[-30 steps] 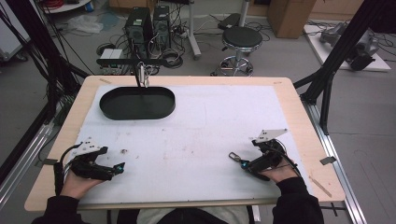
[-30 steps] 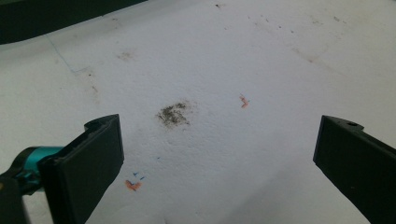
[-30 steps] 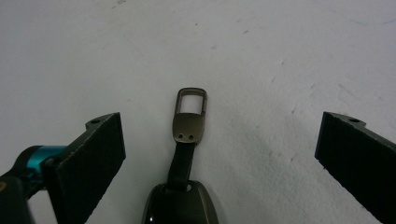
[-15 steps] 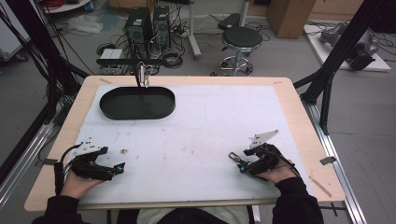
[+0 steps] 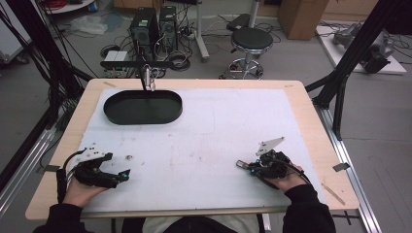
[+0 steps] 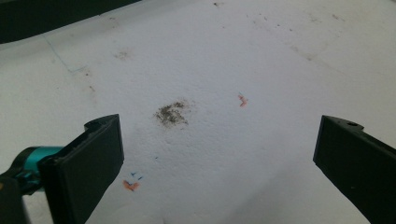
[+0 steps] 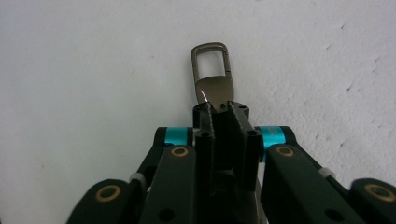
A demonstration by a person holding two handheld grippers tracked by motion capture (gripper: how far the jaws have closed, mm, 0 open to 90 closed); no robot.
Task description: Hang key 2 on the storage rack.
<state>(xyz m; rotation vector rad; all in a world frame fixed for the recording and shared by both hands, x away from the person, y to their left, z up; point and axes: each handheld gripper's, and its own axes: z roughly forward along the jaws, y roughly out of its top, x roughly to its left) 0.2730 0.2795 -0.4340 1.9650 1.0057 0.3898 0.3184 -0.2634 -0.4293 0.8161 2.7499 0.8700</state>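
Right gripper point(image 7: 220, 109): jaws closed on metal clip point(image 7: 212, 74), held low over tabletop point(image 5: 218, 141).
Left gripper point(image 6: 217, 154): jaws spread wide, nothing held.
Black tray point(image 5: 143, 107): far left.

Small grey-brown metal snap clip point(image 7: 212, 74), pinched between the jaws of the right black plastic gripper point(image 7: 223, 112): smooth, polished, one bright glint on its flat tongue. Gripper body matt black with glossy teal sleeves and brass-coloured rivets. White foam-like table sheet point(image 6: 261, 60) under the wide-apart jaws of the left black plastic gripper point(image 6: 217, 158): matt, finely pebbled, smudged grey, flecked orange and blue. Beyond it, oval black tray point(image 5: 143, 107), slight sheen. Pale wooden table edge point(image 5: 311, 121), smooth.
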